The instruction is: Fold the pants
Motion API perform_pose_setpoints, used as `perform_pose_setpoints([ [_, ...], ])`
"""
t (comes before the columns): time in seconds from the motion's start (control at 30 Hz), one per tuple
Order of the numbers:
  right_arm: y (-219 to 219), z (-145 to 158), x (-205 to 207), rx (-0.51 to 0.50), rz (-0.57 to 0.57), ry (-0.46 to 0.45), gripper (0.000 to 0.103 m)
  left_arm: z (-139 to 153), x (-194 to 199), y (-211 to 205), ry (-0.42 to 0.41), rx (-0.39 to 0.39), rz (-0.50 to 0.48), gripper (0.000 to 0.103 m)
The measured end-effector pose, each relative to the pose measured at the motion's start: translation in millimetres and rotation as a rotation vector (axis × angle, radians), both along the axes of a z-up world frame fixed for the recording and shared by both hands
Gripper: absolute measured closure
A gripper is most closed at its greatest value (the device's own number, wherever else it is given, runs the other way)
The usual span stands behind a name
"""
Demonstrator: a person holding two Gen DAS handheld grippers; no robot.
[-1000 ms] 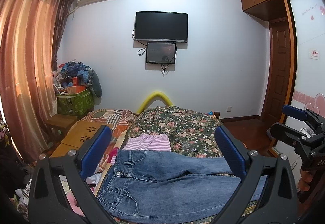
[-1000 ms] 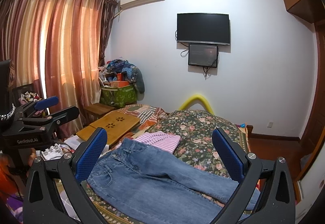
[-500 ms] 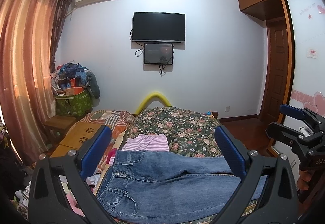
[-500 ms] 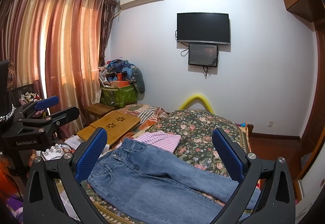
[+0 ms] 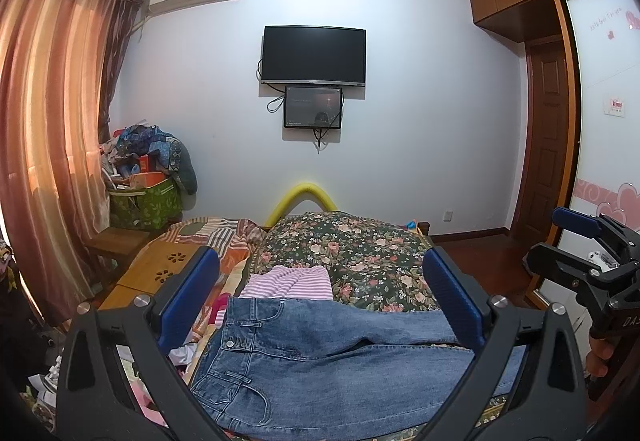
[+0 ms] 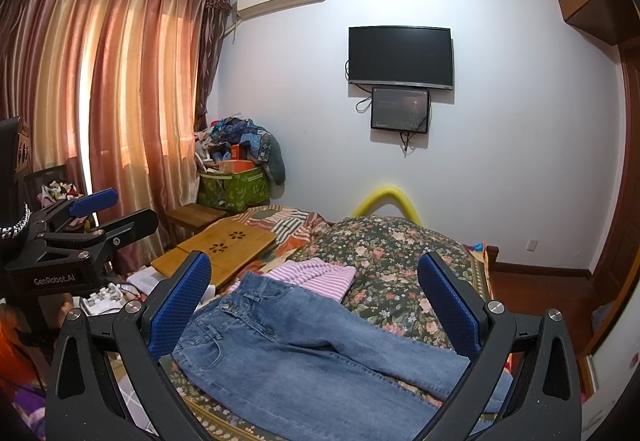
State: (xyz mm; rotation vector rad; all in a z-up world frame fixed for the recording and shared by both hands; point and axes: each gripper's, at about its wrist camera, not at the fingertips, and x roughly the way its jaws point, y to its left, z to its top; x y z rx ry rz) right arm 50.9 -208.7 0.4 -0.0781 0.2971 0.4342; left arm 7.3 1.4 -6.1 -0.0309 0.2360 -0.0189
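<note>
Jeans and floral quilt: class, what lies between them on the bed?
A pink striped garment lies between the jeans and the floral quilt, its near edge tucked under the waistband; both wrist views show it.

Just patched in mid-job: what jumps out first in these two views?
The blue jeans lie spread flat across the near end of the bed, waistband to the left, with a pink striped garment peeking out behind it. Both the left gripper and right gripper hover open above the jeans, holding nothing.
</note>
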Motion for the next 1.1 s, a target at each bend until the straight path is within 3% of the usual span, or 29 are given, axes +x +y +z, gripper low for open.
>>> perform_pose_setpoints([
  [0.77,-0.2,-4.7,7.6,0.003,-0.007,0.019,0.0,-7.8,6.6,6.0,0.01,0.001,0.011,0.0],
  [1.1,-3.4,-34.2,45.7,-0.013,-0.024,0.113,0.0,-40.8,62.3,22.4,0.097,0.022,0.023,0.0],
])
